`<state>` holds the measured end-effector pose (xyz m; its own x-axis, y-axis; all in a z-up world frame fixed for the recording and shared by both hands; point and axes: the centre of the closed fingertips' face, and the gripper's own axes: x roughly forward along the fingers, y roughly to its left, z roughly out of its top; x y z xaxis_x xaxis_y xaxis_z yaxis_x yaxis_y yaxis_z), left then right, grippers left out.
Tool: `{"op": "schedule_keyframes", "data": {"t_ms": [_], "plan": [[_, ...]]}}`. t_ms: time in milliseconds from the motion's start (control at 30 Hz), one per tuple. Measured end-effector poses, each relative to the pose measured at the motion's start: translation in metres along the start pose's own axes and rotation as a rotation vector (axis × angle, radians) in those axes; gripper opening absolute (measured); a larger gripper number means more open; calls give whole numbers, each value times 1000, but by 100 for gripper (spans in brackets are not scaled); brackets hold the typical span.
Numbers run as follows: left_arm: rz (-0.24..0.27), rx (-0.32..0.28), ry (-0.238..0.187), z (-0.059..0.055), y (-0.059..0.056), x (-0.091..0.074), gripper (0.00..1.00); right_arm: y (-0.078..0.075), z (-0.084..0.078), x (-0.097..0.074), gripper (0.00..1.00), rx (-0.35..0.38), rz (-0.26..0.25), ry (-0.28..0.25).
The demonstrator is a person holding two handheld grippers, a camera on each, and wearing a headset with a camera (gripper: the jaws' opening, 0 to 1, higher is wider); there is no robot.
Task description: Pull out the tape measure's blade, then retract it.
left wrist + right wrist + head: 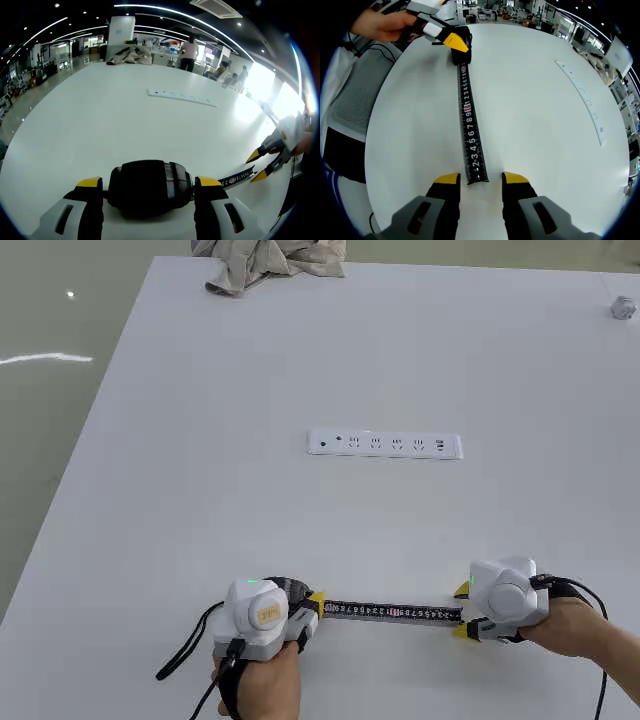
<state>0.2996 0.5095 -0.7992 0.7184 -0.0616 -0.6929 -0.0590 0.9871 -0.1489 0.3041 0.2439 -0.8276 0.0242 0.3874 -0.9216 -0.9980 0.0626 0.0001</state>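
The black tape measure (150, 192) sits between the jaws of my left gripper (149, 181), which is shut on its case near the table's front edge. In the head view the case (288, 589) shows just past the left gripper (306, 612). Its black blade (390, 612) lies flat on the white table, drawn out to the right. The blade's end (476, 172) rests between the yellow fingertips of my right gripper (481, 178), with a gap on each side. That right gripper (464, 611) stands open.
A white power strip (385, 444) lies mid-table. A crumpled beige cloth (270, 260) is at the far edge, and a small grey object (622, 308) at the far right. A black strap (185, 655) trails left of my left hand. The table (200, 490) is bare between.
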Motion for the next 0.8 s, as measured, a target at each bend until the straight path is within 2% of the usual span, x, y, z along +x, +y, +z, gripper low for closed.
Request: {"op": "schedule_keyframes", "data": {"t_ms": [100,400,800], "plan": [[2,3,4,-1,0,-1,71,1,1,-1,28,-6,4,-5],[-3,4,8,-3,-2,1,68,2,1,1,26,-8,8,-3],[-2,6,5,-3,-3,3,68,4,1,0,16,-11,20,-6]]}}
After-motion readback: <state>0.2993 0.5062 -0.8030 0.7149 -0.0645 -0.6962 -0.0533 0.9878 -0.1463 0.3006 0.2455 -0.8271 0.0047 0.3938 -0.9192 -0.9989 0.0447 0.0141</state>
